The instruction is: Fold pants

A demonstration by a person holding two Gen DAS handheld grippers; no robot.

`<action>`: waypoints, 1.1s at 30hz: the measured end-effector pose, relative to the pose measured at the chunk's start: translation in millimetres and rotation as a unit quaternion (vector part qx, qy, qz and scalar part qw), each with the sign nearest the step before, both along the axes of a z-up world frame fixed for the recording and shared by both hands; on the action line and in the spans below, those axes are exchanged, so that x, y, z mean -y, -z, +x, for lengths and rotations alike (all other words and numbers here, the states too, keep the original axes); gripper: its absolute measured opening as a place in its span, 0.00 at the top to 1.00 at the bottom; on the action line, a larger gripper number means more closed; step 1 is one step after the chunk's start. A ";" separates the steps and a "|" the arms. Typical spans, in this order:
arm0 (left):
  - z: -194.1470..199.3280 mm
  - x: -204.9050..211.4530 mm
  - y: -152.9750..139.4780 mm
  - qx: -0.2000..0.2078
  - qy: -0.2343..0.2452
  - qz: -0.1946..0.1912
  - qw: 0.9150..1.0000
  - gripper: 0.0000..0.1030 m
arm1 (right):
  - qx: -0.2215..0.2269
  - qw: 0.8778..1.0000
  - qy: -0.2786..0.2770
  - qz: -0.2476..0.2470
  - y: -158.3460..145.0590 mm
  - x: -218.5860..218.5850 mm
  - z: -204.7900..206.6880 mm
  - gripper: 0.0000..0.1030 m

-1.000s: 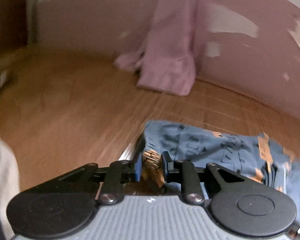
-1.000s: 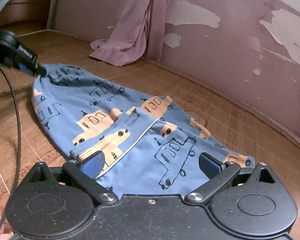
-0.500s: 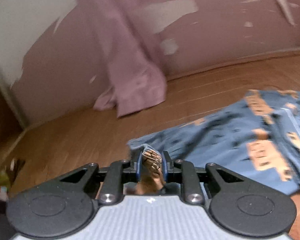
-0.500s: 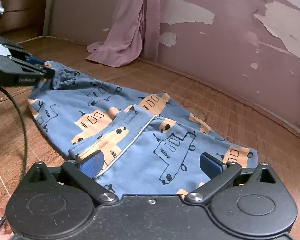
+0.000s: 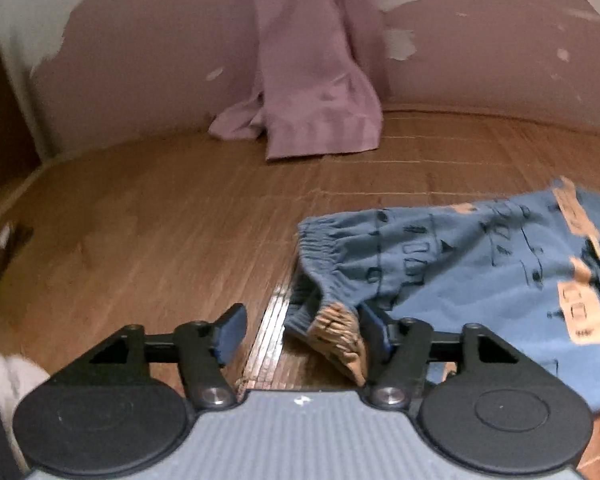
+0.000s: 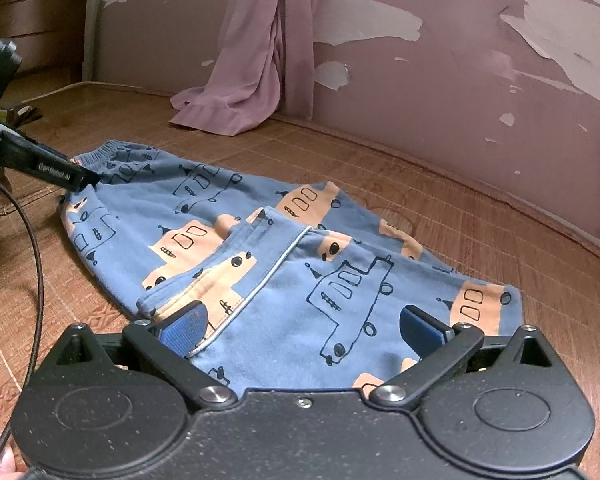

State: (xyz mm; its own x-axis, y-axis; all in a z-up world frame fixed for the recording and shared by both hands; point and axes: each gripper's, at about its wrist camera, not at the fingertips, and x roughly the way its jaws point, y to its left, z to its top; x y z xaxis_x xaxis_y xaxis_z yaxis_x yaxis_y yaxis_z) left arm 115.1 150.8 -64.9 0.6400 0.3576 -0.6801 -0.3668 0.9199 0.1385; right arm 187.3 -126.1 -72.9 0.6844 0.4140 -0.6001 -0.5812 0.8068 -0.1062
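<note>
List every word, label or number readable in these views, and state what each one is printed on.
"GenRobot.AI" (first letters unclear): white print on the black finger of the left claw, seen from the right wrist view.
Small white mark on the grey body of the left claw: a logo, too small to read.
The pants carry drawn vehicles only, no words.

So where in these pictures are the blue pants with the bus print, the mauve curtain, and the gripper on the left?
blue bus-print pants (image 6: 284,288): right wrist view, middle of the fabric.
mauve curtain (image 6: 256,60): right wrist view, hanging folds.
left gripper (image 5: 300,328): left wrist view, gap between its open fingers, beside the waistband.
</note>
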 end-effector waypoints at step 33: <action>0.9 -11.9 -1.3 0.002 -0.004 -0.077 0.997 0.63 | -0.004 1.000 0.002 0.013 0.4 1.6 0.0 0.01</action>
